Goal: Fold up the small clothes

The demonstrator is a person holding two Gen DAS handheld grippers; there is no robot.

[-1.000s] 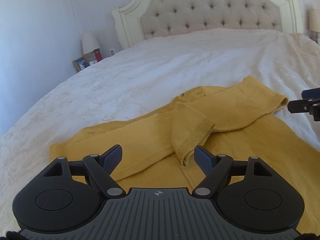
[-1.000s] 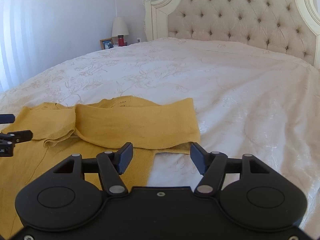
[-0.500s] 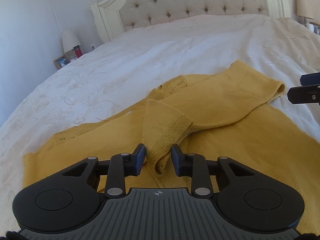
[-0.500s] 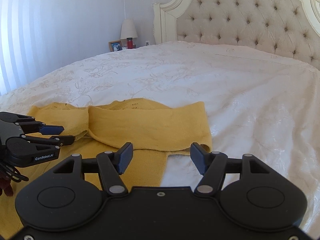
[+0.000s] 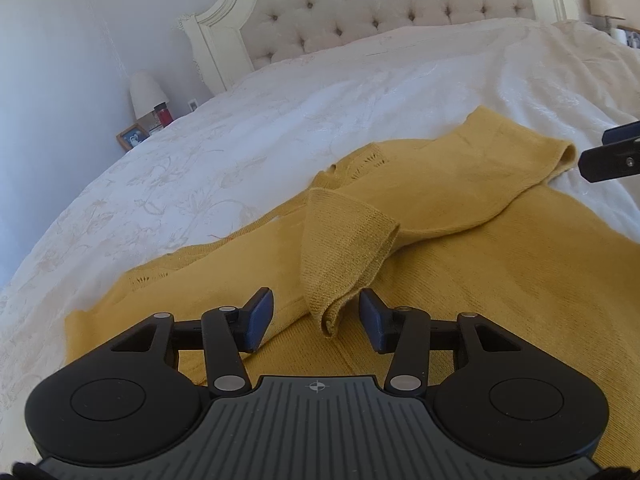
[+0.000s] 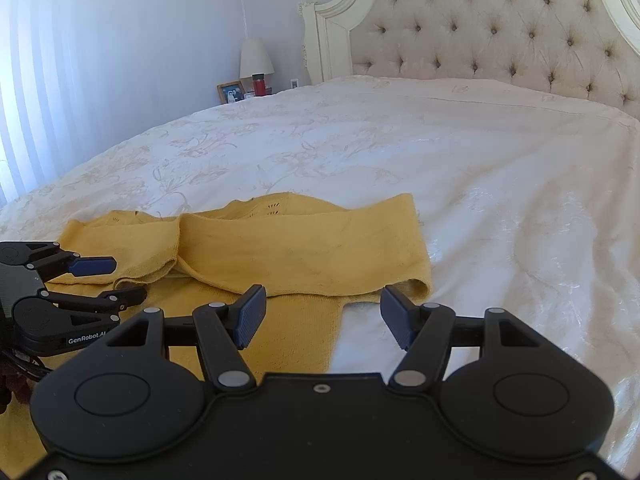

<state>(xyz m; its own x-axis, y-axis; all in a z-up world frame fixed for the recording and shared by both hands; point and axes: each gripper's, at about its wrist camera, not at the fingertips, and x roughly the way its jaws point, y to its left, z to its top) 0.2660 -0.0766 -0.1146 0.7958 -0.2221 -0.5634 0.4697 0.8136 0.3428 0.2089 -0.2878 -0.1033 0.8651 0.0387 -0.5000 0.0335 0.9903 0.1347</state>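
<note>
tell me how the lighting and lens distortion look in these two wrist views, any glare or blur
Left wrist view: strong fisheye curve bends the bed edge, daylight glares on the white bedspread, and the yellow sweater is sharp. Right wrist view: dark corners from the lens, a bright washed-out curtain at left, sheen on the bedspread at right, and no motion blur.

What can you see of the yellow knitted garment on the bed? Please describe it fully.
The yellow knitted garment is a mustard, fine-knit top lying flat on the white bedspread. Both sleeves are folded across its body; the cuff of one lies over the other. Small eyelet holes show near the neckline. The cuff's end sits between the fingers of the left gripper, whose jaws are opening and do not press it. The right gripper hovers open near the folded sleeve's edge.
</note>
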